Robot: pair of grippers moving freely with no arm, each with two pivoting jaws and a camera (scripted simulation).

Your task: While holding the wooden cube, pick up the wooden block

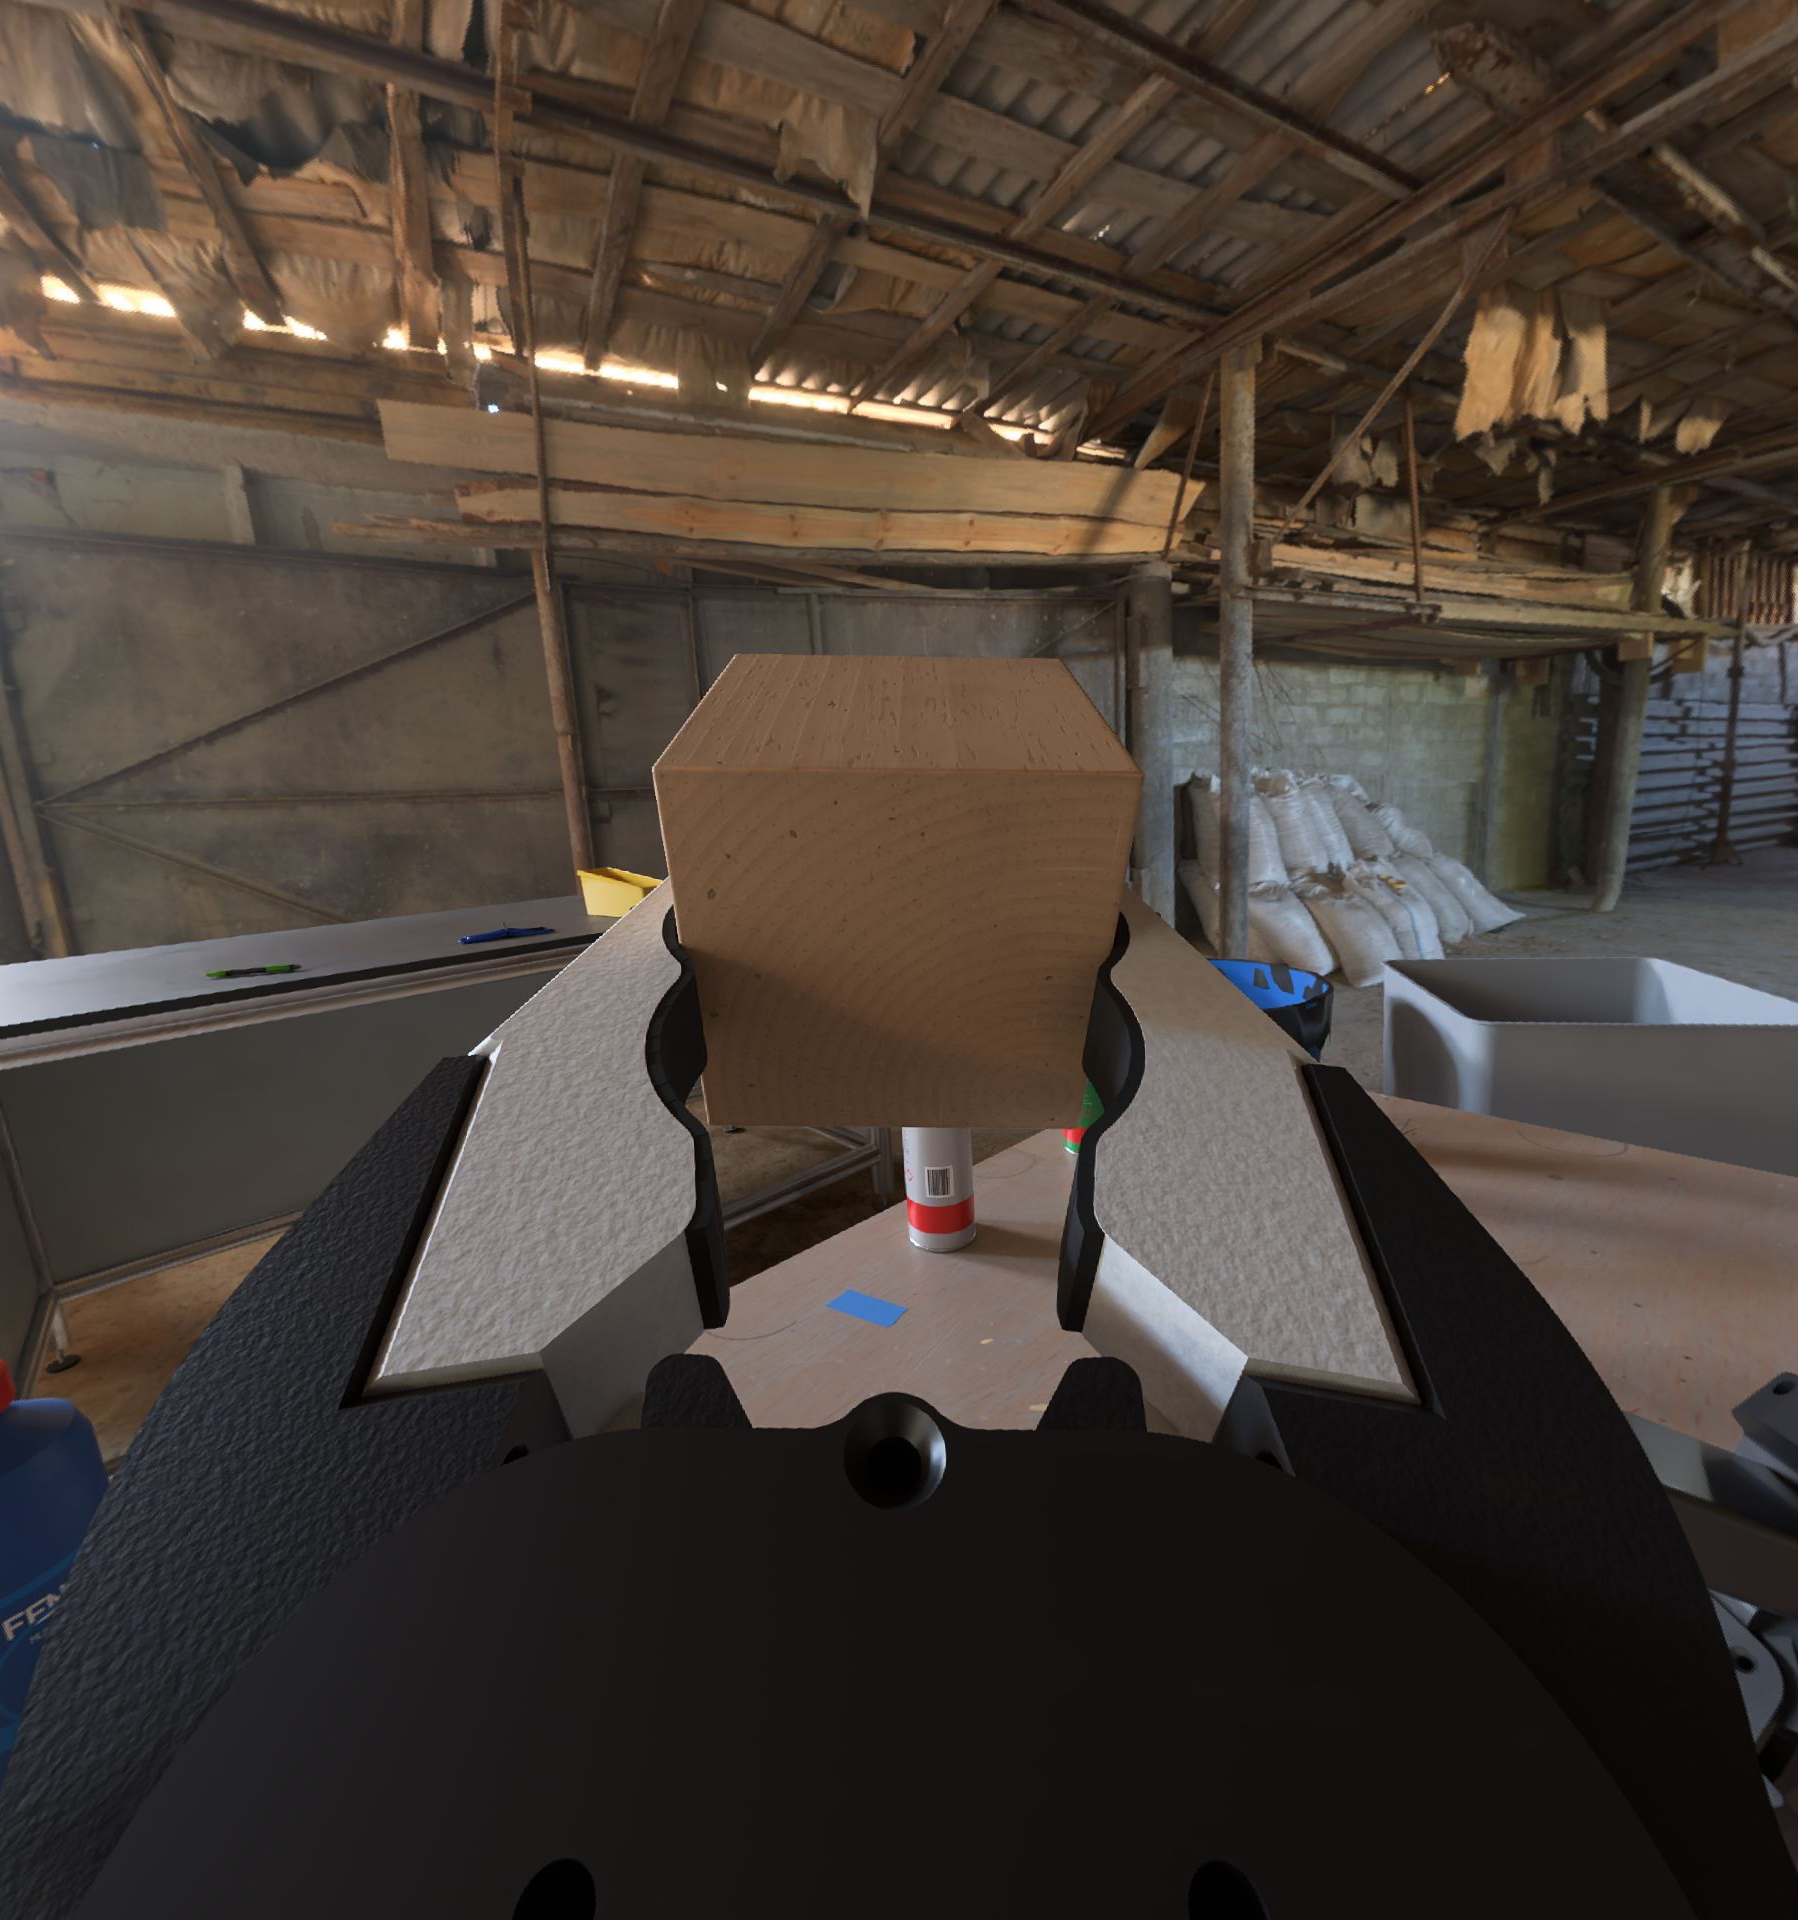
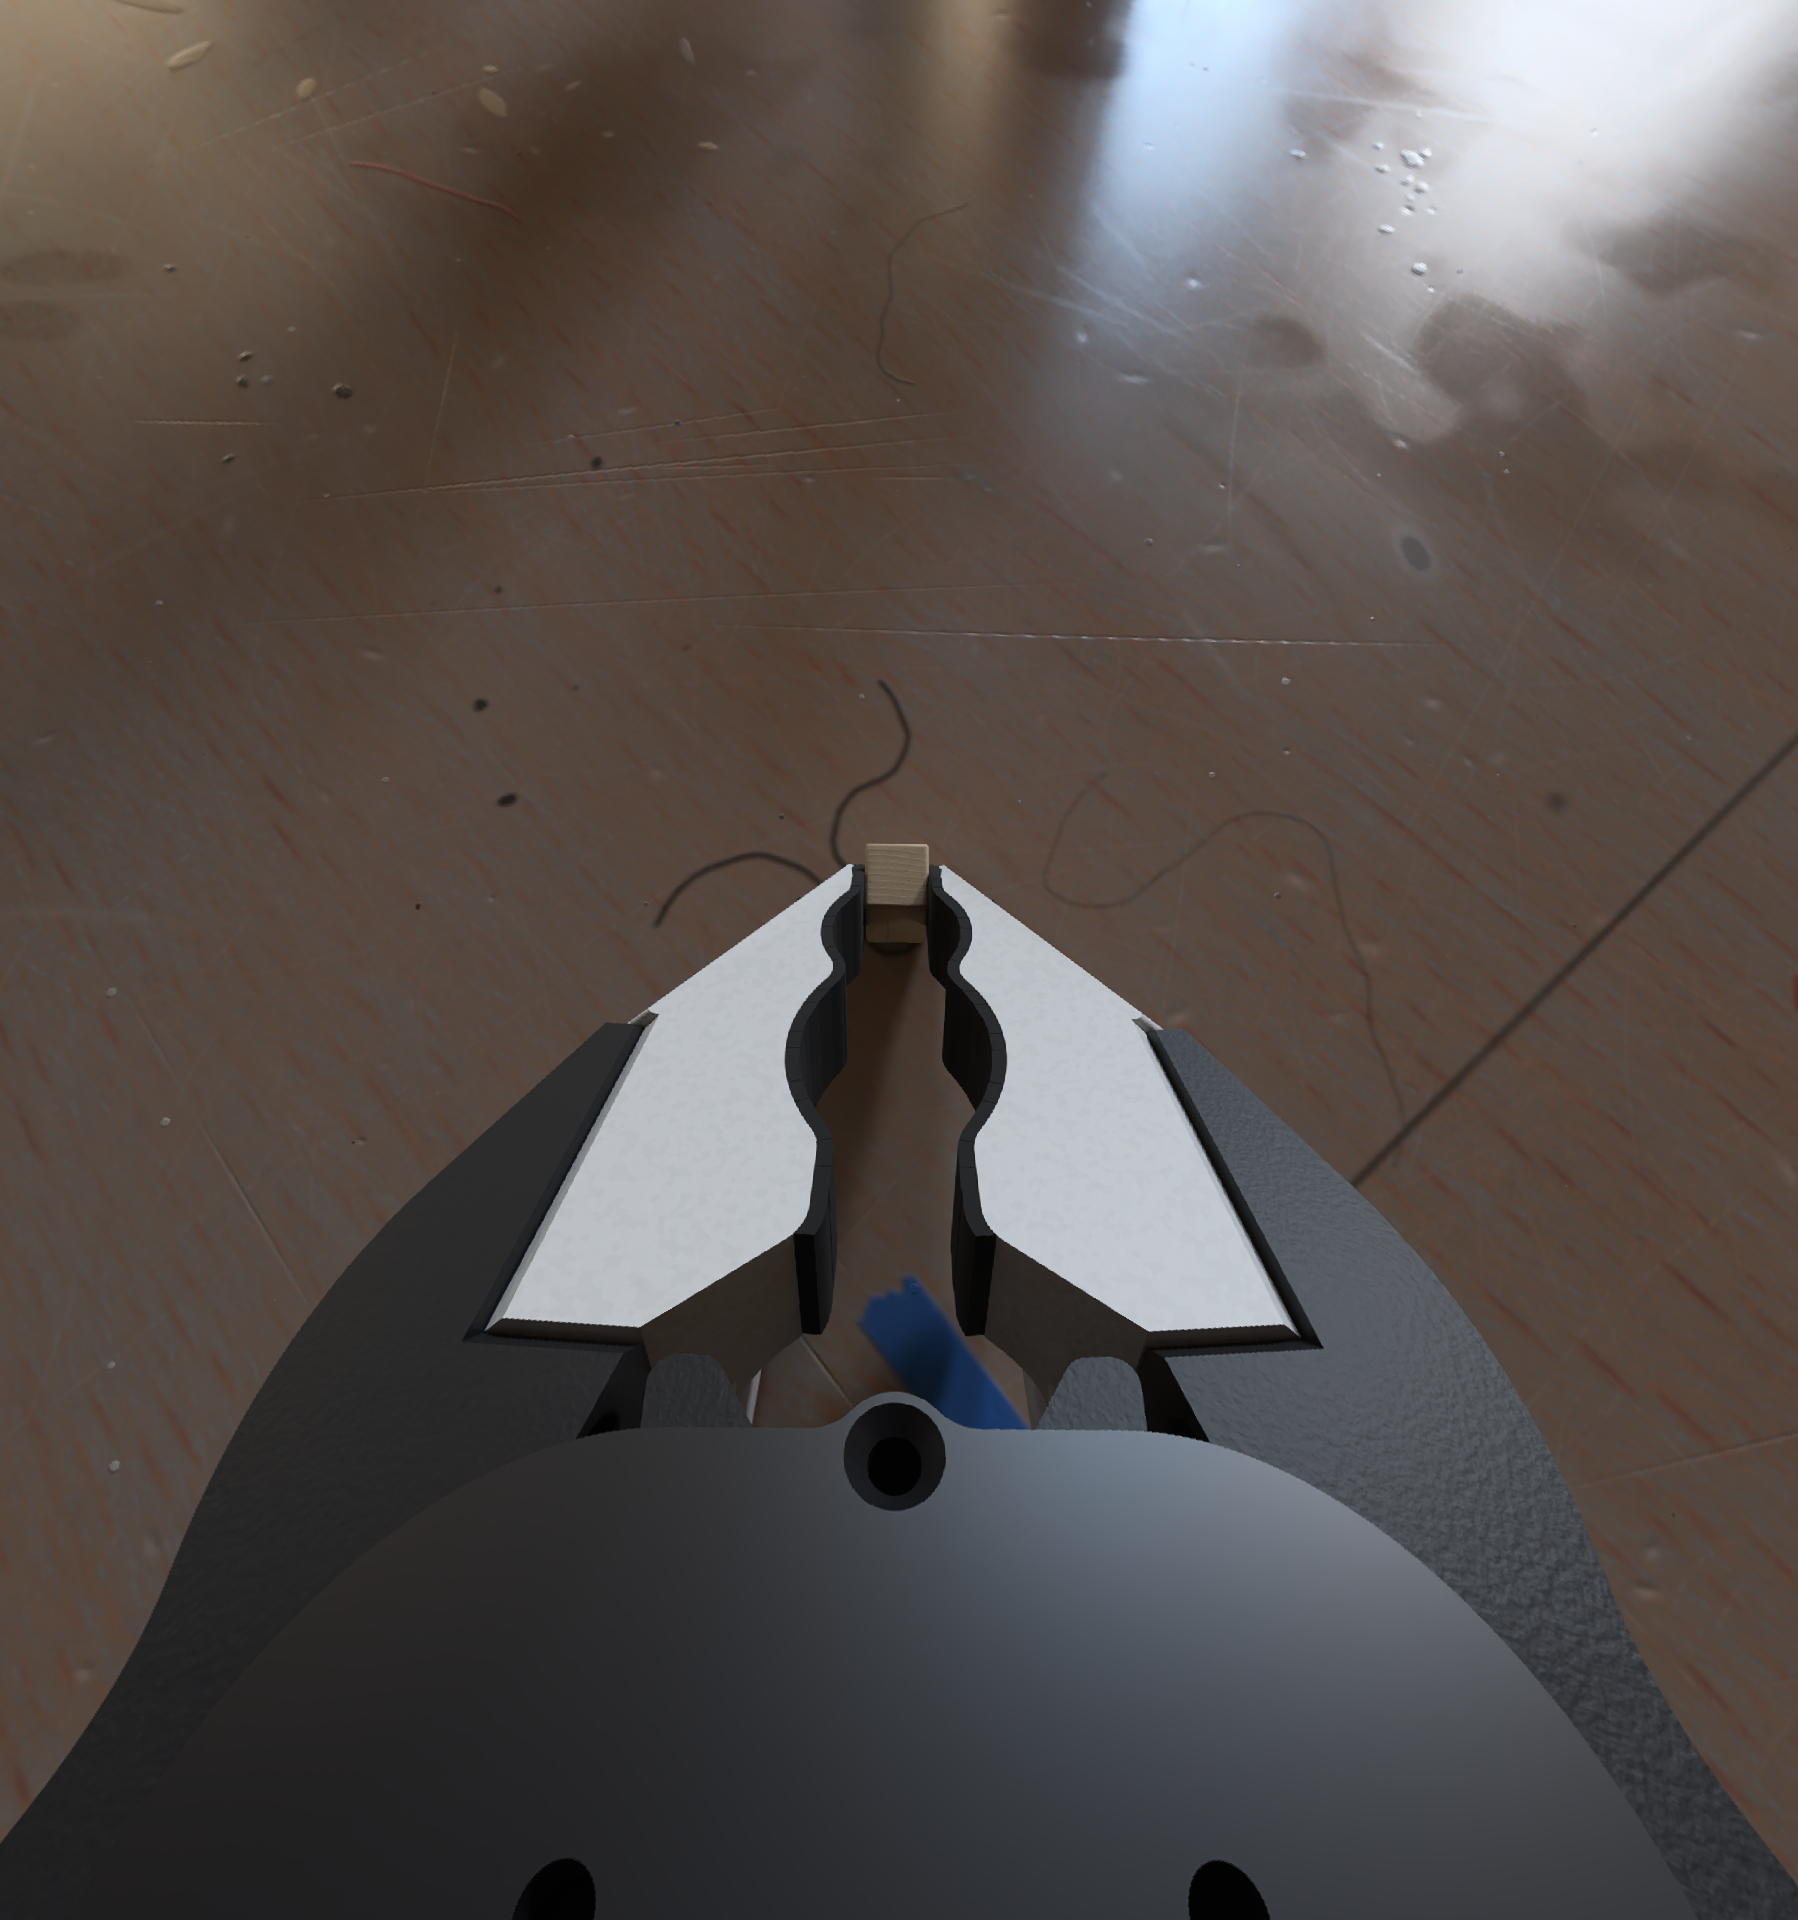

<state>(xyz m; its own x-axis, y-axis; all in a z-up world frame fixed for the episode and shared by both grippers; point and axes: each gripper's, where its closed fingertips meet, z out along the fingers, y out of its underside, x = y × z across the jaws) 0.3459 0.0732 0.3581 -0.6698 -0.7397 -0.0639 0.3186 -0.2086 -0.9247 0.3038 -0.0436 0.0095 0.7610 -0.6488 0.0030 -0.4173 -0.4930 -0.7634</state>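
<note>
Your left hand-held gripper pinches the wooden cube above the tabletop; your right hand-held gripper pinches the small wooden block. The grey bin interior stays hidden.

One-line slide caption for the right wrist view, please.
Right gripper pinches a small wooden block at its fingertips above a scratched brown tabletop.
</note>
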